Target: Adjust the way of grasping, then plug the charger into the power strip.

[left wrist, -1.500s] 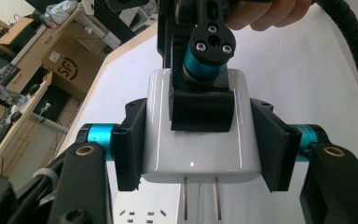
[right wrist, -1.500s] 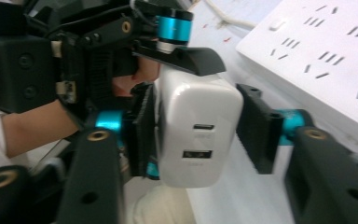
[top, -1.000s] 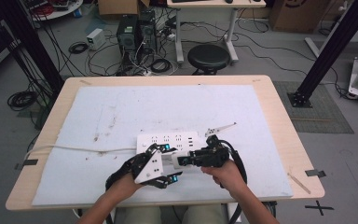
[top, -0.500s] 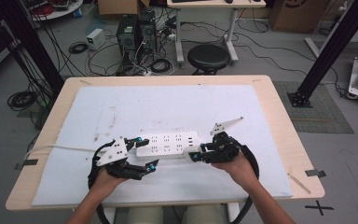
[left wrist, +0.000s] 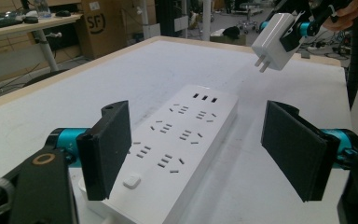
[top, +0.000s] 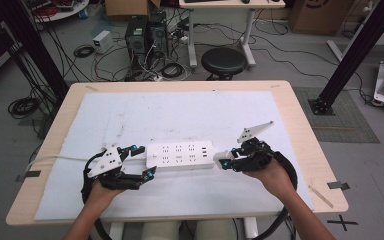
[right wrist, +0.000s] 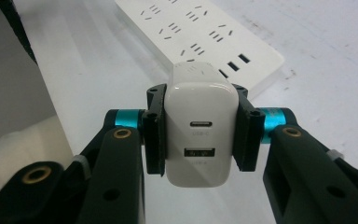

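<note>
white charger (right wrist: 196, 133) (clamped in right claw (top: 228, 163)) hangs beyond strip's (top: 180, 156) end.

Each gripper is a black frame of flat, bolted link arms. The left gripper (top: 139, 161) carries a grey three-cornered plate (top: 107, 160) on top, and the right gripper (top: 223, 160) carries one (top: 253, 131) too. Short turquoise sleeves (left wrist: 64, 138) sit where the jaws join the links. The jaws are flat black rectangular pads (left wrist: 106, 145) with a matt face. Brass-coloured rings (right wrist: 121, 134) mark the pivots in the links, and small dark screw holes dot the frame. A black cable (top: 291, 176) loops from the right gripper past the person's bare forearm; another trails by the left wrist.
</note>
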The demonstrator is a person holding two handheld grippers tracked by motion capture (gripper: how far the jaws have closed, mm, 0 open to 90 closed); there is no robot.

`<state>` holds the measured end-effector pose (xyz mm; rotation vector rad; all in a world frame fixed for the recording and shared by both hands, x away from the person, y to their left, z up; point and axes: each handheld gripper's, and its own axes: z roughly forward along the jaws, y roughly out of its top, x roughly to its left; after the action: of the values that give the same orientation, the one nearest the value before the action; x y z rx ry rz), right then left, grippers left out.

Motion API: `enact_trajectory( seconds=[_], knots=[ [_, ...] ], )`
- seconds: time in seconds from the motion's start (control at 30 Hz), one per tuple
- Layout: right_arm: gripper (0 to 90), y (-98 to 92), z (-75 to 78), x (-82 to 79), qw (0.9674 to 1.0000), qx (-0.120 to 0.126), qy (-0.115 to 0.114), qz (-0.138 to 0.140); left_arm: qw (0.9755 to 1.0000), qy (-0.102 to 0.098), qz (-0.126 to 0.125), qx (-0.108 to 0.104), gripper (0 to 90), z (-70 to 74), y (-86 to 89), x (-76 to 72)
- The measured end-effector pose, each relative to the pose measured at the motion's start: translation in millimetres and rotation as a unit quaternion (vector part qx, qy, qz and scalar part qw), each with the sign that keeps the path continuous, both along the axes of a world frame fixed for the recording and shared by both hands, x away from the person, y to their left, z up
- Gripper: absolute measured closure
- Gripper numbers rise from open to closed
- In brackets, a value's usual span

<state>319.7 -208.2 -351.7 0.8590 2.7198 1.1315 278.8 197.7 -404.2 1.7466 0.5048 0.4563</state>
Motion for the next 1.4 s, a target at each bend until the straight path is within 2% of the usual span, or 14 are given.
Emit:
enact_trajectory(
  seconds=[0.23,0.4,0.57,0.77,0.9,1.07,1.33,1.4],
  knots=[
    [63.6,-10.3,8.1,2.0,1.0,-0.002,-0.006,-0.005,0.9999,-0.005,0.005,0.015,24.4,0.1,-0.5,-0.8],
    [63.6,-10.4,16.4,8.8,0.9999,-0.01,-0.011,-0.007,0.9998,-0.003,0.007,0.021,24.4,-1.2,3.9,-2.7],
    [63.6,-3.1,26.4,17.2,0.9995,-0.027,-0.014,0.008,0.9996,-0.004,0.016,0.023,24.4,-4.0,10.3,-5.9],
    [63.6,13.7,35.5,28.3,0.9975,-0.056,-0.022,0.036,0.9992,-0.004,0.028,0.029,24.4,-9.7,19.2,-8.4],
    [63.6,28.2,36.5,34.3,0.9943,-0.082,-0.024,0.063,0.9992,-0.003,0.033,0.021,24.4,-11.8,23.9,-10.3],
    [63.6,47.0,38.1,40.3,0.9895,-0.113,-0.021,0.089,0.9992,-0.006,0.033,0.021,24.4,-13.2,27.3,-12.9],
    [63.6,77.5,43.0,57.0,0.9795,-0.154,-0.035,0.125,0.9991,-0.008,0.039,0.018,24.4,-15.6,33.6,-16.0],
    [63.7,84.5,41.5,62.2,0.9772,-0.165,-0.031,0.131,0.999,-0.008,0.041,0.017,24.4,-16.4,35.2,-16.8]
  ],
)
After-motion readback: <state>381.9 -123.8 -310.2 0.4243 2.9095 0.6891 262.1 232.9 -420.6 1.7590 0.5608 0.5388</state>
